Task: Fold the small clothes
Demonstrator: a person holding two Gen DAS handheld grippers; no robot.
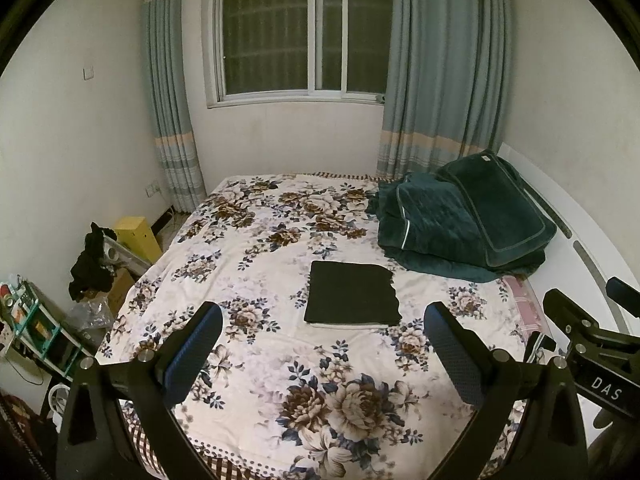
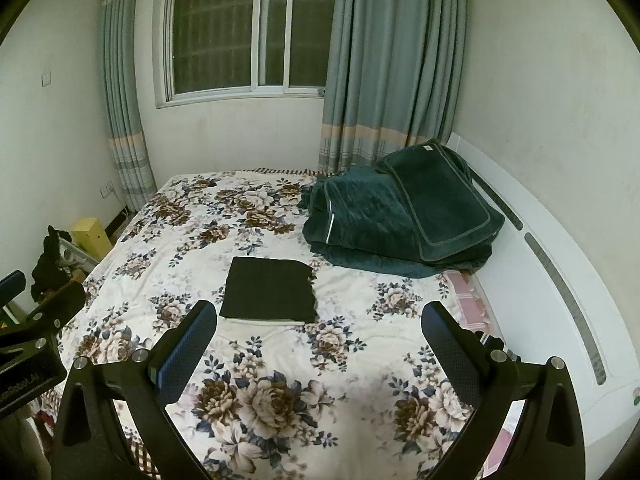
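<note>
Presently listed, largest item first.

Item 1: bed (image 1: 280, 360), covered by a floral sheet, filling the middle of both views and running away toward the window (image 1: 300, 32). It carries everything below.

Item 2: dark green quilt (image 1: 460, 224), heaped at the far right corner against the white headboard (image 2: 560, 264). It lies near, but apart from, item 3.

Item 3: black garment (image 1: 352, 296), the task's thing. It is already a flat, squarish packet resting on a pale folded piece (image 1: 348, 325) whose edge peeks out along the near side. It sits mid-bed, ahead of both tools. No clear long axis; if any, it runs slightly left to right.

Item 4: left gripper (image 1: 324, 356). Jaws spread wide, nothing between them. The garment lies straight ahead, centred in the gap and well apart from the tips.

Item 5: right gripper (image 2: 320, 354). Jaws likewise spread wide and empty. The garment lies ahead and to the left of centre, nearer the left fingertip (image 2: 200, 320) than the right.

Judgement: the left tool is squarer to the packet, the right offset, so each would meet its own side edge. The fold looks finished or nearly so; the next move may be a last tidy or setting aside.
</note>
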